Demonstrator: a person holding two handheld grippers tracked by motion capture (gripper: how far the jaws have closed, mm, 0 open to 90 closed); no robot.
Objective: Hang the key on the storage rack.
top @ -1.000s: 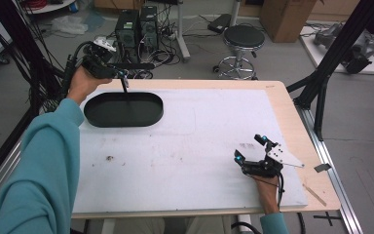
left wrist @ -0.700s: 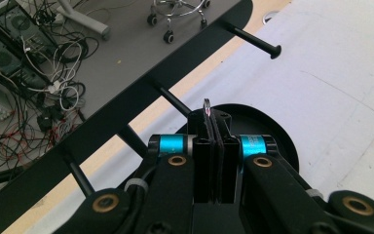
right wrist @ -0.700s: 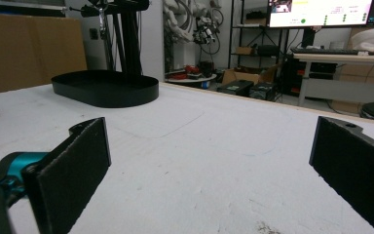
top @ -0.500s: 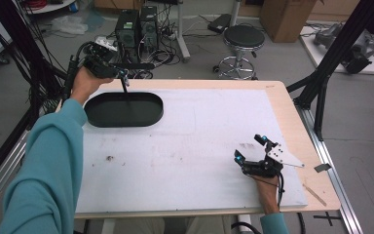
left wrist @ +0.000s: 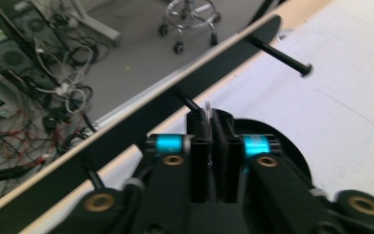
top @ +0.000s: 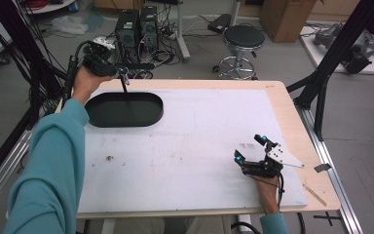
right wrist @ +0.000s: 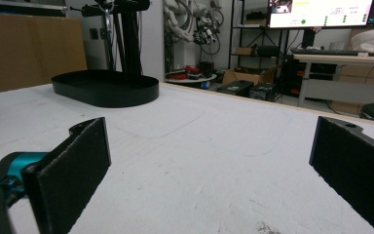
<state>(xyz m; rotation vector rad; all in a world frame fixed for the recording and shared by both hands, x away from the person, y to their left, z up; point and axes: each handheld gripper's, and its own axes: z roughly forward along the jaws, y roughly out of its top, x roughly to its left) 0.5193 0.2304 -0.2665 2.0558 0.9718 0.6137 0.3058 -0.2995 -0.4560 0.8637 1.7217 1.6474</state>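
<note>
Black oval tray (top: 124,109) sits at the table's far-left corner, left gripper (top: 123,78) above its far rim with jaws pinched on a thin clear ring (left wrist: 208,108), right gripper (top: 250,155) resting well right of the tray, jaws spread wide, empty.

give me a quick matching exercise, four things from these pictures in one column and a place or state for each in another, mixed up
Things:
1. black oval tray
2. left tool
3. right tool
4. round stool

Places or states:
a. jaws wide apart, low over the white tabletop at the near right
b. on the floor beyond the table's far edge
c. on the table at its far left corner
d. jaws closed, held above the tray's far rim

Pairs: 1-c, 2-d, 3-a, 4-b
</note>
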